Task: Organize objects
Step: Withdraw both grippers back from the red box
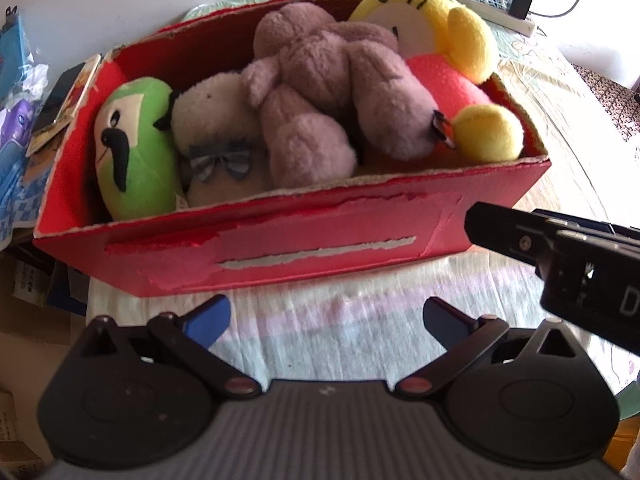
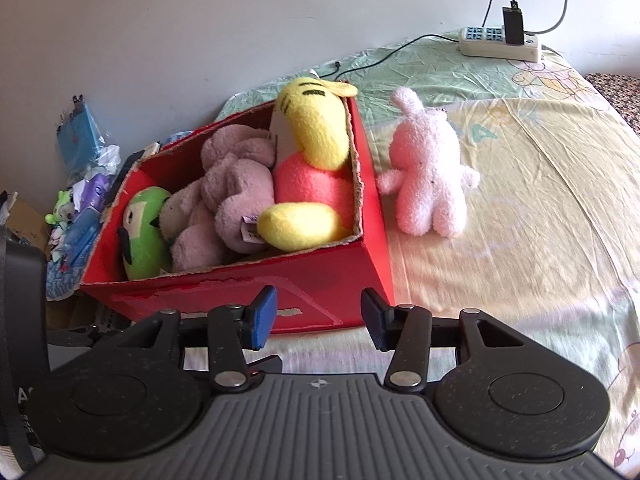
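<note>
One pink rabbit (image 2: 430,172) stands outside the full red box (image 2: 372,216); both grippers, left (image 1: 326,320) and right (image 2: 318,316), hang open and empty, free to fetch it.

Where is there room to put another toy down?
The bed sheet is bare to the right of the pink bunny, up to the power strip, and in front of the red box. Inside, the box is packed with toys.
</note>
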Demonstrator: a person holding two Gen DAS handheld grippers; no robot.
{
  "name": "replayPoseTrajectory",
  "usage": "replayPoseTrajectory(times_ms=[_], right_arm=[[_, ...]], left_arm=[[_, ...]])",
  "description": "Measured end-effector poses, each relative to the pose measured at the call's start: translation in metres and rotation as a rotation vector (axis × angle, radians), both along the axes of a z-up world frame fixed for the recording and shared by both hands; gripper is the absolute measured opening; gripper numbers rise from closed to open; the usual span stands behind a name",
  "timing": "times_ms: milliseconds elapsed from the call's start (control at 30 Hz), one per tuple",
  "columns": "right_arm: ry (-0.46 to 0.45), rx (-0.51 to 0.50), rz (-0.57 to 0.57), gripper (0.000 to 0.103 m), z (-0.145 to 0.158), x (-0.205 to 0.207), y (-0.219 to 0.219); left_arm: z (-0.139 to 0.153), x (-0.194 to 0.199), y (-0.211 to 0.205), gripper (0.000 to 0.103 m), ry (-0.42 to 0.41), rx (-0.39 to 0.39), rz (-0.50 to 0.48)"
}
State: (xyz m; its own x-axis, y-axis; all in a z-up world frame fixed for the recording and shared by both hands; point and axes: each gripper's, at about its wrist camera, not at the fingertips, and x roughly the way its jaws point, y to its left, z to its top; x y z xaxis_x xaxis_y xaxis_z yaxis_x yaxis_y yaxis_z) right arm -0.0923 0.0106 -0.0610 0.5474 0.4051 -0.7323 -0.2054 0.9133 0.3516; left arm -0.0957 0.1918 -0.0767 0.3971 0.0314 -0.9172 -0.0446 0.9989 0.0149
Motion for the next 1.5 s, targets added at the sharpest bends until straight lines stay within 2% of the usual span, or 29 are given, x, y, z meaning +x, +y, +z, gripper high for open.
replayPoseTrajectory(times_ms=[867, 1200, 1500], right_arm=[[0.133, -0.063, -0.034, 0.054, -0.031, -0.008, 0.012], [0.158, -0.068, 0.013, 0.054, -0.037, 0.001, 0.006], [0.193, -0.085, 0.05, 0.055, -0.046, 0.008, -0.009]], left_arm=[[-0.033, 0.0, 0.005, 0.102, 0.113, -0.014, -0.062], [-0.033, 0.006, 0.001, 0.102, 0.127, 0.01, -0.012], [-0.037, 0.012, -0.022, 0.102, 0.156, 0.008, 0.007]])
